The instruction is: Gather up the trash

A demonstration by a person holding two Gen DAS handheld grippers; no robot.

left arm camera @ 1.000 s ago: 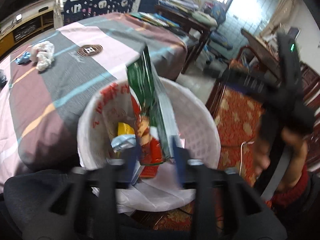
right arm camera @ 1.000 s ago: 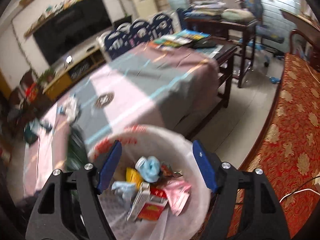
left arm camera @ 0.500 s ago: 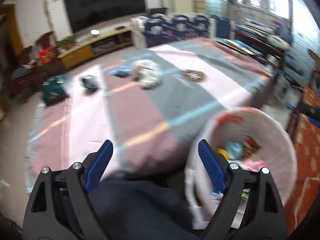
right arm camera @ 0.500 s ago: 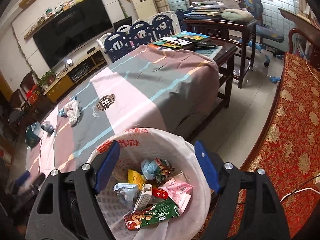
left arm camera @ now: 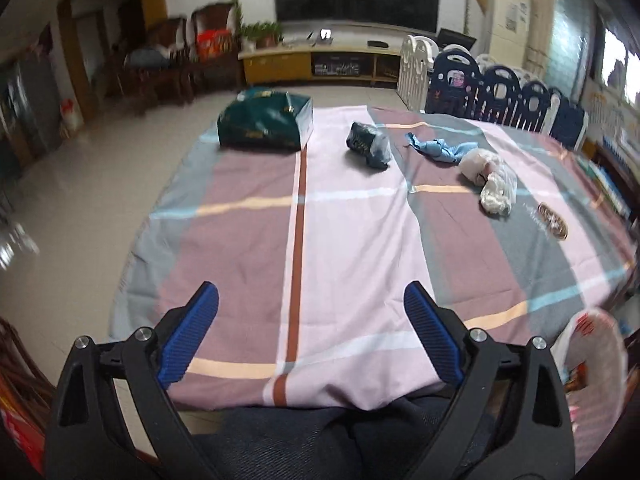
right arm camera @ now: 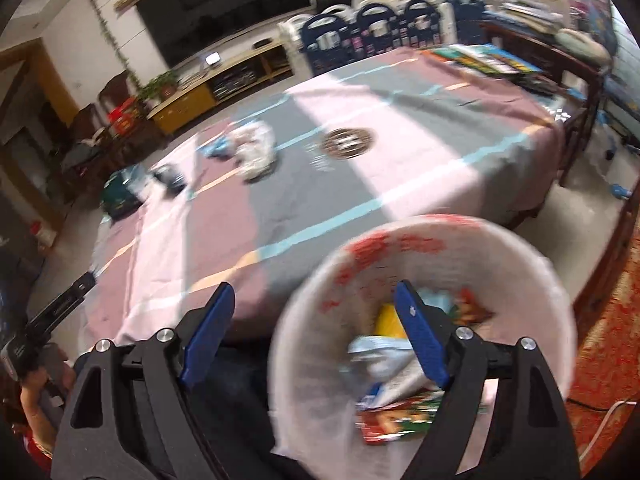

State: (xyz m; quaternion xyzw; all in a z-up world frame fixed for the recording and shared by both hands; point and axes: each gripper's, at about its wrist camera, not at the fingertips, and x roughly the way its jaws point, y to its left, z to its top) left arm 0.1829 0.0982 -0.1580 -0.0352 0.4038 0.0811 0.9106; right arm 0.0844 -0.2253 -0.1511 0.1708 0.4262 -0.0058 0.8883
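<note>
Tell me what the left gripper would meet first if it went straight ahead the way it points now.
Probably the striped tablecloth: the open, empty left gripper looks down along a bare stretch of it. The dark wrapped packet lies farther on, slightly right of that line, though depth is hard to judge.

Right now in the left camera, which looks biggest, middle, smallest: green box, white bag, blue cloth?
1. green box
2. white bag
3. blue cloth

Bag and cloth look close; distance makes that unsure.
</note>
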